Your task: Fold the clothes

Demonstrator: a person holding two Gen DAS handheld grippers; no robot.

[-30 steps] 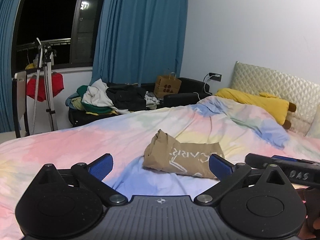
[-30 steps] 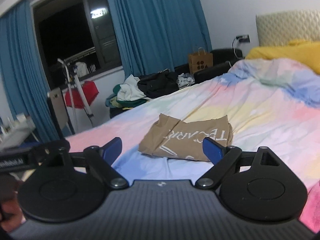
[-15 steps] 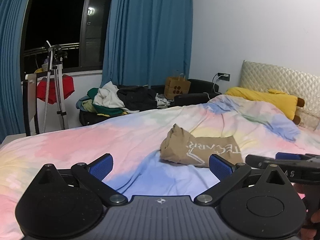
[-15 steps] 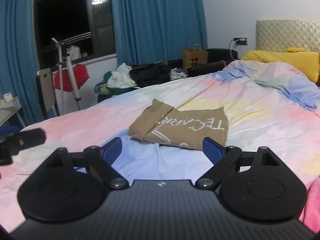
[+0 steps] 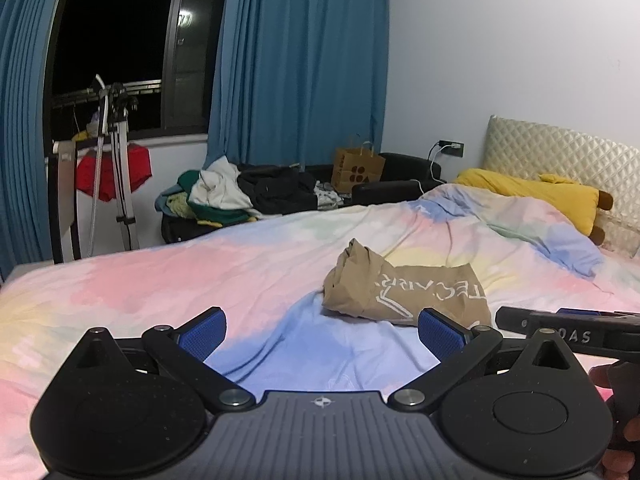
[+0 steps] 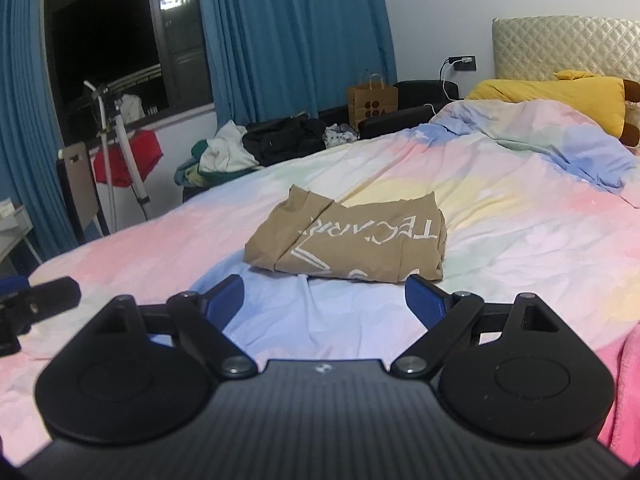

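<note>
On the bed's pastel tie-dye duvet (image 6: 520, 216) lies the folded tan printed T-shirt (image 6: 352, 240), ahead of my left gripper (image 5: 322, 330) and right gripper (image 6: 324, 300); both jaws spread, empty.

We see our left gripper (image 5: 322, 330) low over the pastel bedspread (image 5: 200, 276), its blue pads (image 5: 208, 330) spread wide with nothing between them. A tan folded shirt (image 5: 404, 292) with white lettering lies on the bedspread just beyond the pads. Our right gripper (image 5: 568, 330) reaches in from the right edge, near the shirt's corner. Behind the bed, a clothes pile (image 5: 248, 196) sits under blue curtains (image 5: 300, 64).
</note>
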